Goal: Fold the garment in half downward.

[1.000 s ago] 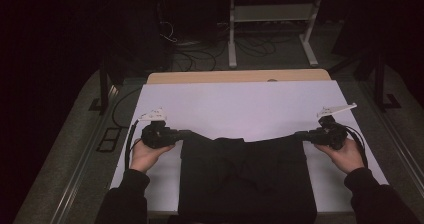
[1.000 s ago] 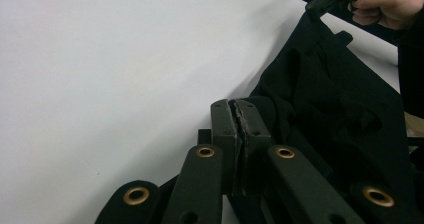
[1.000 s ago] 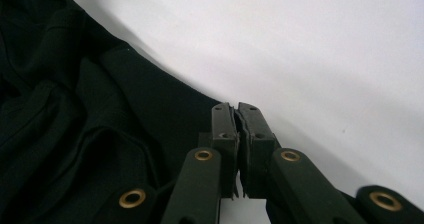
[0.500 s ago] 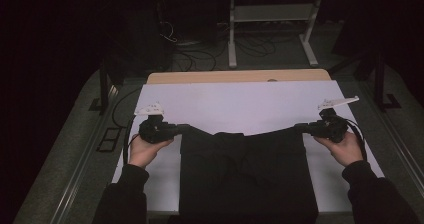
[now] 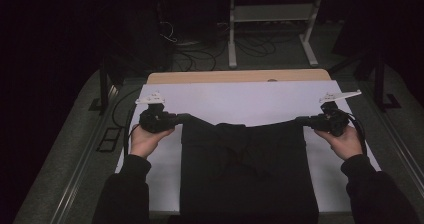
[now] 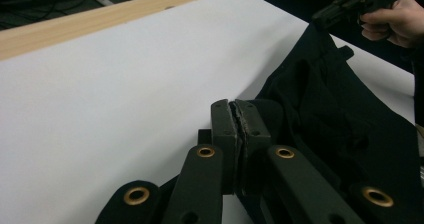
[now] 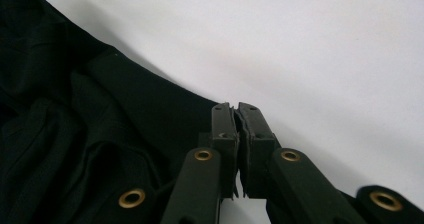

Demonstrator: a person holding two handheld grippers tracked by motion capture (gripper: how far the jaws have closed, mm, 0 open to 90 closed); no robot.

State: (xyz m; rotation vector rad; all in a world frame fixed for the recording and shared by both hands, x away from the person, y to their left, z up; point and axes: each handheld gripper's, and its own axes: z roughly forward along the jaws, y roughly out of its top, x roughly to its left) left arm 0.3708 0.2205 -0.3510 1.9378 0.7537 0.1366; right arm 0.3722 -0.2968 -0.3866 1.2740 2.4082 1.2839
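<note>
A black garment point(image 5: 247, 169) lies on the white table top point(image 5: 240, 101), its near part hanging over the front edge. My left gripper point(image 5: 184, 118) is shut on the garment's far left corner, and my right gripper point(image 5: 300, 120) is shut on its far right corner. The far edge is stretched between them and sags a little in the middle. In the left gripper view the jaws point(image 6: 241, 126) pinch black cloth point(image 6: 325, 104), with the other hand and its gripper point(image 6: 357, 1) at the top right. In the right gripper view the jaws point(image 7: 236, 129) pinch the cloth's edge point(image 7: 100, 109).
A wooden strip point(image 5: 240, 76) runs along the table's far edge. Beyond it a metal stand point(image 5: 270, 24) and cables point(image 5: 195, 54) sit on the dark floor. Bare white table shows past the garment and to either side.
Both grippers have moved slightly away from me, carrying the garment's far edge up the table and keeping it taut. Both stay closed on the cloth.
</note>
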